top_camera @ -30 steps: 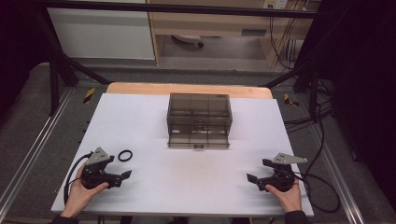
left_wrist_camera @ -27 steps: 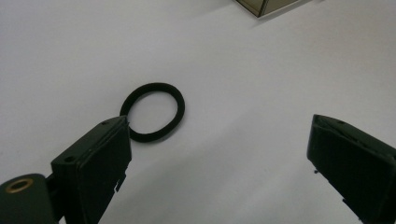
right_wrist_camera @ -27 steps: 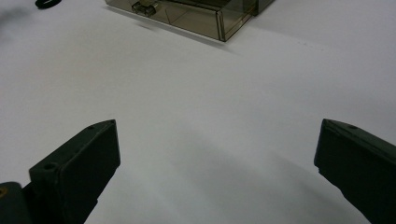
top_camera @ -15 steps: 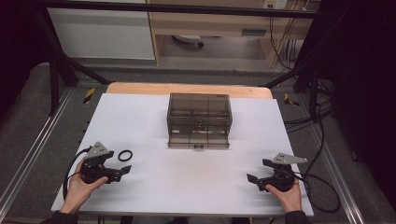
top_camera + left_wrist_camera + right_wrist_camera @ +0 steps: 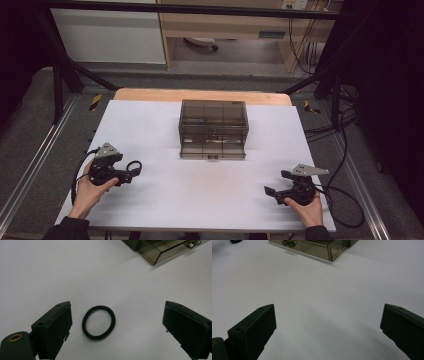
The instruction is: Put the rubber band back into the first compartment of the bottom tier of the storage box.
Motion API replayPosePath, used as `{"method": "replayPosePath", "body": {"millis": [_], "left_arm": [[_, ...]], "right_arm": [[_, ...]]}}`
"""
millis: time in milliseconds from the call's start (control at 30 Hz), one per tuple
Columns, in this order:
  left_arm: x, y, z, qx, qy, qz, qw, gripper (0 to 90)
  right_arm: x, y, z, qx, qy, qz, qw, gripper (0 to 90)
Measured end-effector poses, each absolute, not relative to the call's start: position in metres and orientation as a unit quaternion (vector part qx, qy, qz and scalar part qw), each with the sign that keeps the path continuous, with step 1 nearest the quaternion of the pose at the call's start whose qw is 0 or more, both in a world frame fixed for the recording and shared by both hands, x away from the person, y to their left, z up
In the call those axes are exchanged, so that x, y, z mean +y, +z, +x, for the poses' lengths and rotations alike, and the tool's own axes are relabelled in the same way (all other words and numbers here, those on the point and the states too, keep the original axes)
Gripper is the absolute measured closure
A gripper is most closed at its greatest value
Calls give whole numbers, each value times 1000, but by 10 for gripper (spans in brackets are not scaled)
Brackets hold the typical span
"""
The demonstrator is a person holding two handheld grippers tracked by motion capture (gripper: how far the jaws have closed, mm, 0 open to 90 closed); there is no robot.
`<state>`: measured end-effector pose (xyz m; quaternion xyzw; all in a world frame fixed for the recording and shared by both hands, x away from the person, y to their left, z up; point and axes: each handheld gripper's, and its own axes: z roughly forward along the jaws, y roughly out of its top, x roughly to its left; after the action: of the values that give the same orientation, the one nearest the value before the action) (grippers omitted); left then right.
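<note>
The left claw point(image 5: 117, 332) gapes wide around the thin black ring point(image 5: 98, 322), lower centre of frame; likely light and rubbery, best pinched across its band.

The ring point(image 5: 98, 322) is a thin black band, closed and round, with the white worktop point(image 5: 50, 270) showing through its middle. It lies flat, by itself, touching nothing. In the left gripper view it sits between the left tool's point(image 5: 117, 326) two spread jaws, nearer the left-hand one and just clear of it. In the high view the ring point(image 5: 134, 165) lies at the left tool's point(image 5: 131, 171) tip, near the worktop's left front, well apart from the box point(image 5: 213, 128).
</note>
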<state>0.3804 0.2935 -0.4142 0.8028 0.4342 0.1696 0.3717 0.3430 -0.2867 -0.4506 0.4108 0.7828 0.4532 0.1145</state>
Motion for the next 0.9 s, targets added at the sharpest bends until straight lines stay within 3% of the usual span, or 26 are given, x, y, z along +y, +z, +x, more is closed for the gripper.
{"method": "replayPosePath", "body": {"millis": [467, 900], "left_arm": [[299, -432, 396, 469, 196, 796, 330, 200], [306, -439, 399, 488, 193, 786, 327, 438]], "right_arm": [[-286, -451, 343, 783, 451, 412, 115, 9], [-287, -451, 343, 783, 451, 412, 116, 9]]}}
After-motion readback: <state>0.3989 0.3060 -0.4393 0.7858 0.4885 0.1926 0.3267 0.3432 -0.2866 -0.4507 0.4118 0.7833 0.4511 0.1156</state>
